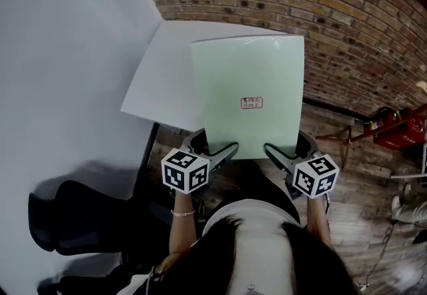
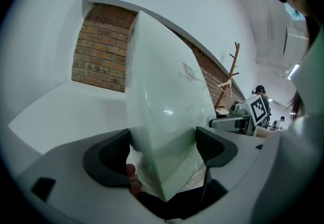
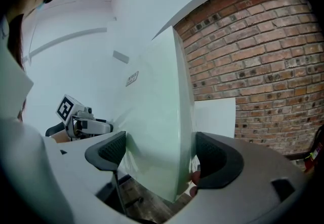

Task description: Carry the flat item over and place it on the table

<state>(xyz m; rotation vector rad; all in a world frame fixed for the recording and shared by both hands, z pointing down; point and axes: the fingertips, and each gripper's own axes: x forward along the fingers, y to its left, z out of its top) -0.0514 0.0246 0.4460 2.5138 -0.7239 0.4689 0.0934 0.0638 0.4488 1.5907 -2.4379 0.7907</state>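
The left gripper (image 1: 220, 152) and right gripper (image 1: 279, 153) each pinch a lower corner of the pale green sheet (image 1: 250, 97), which stands between both pairs of jaws. The sheet is held up in the air, its lower edge just beside the person's body. Its upper part overlaps the near corner of the white table (image 1: 167, 80). Beyond the table's far edge stands a brick wall (image 1: 320, 0). To the right lies open wooden floor (image 1: 360, 173); a dark chair (image 1: 80, 213) sits low on the left.
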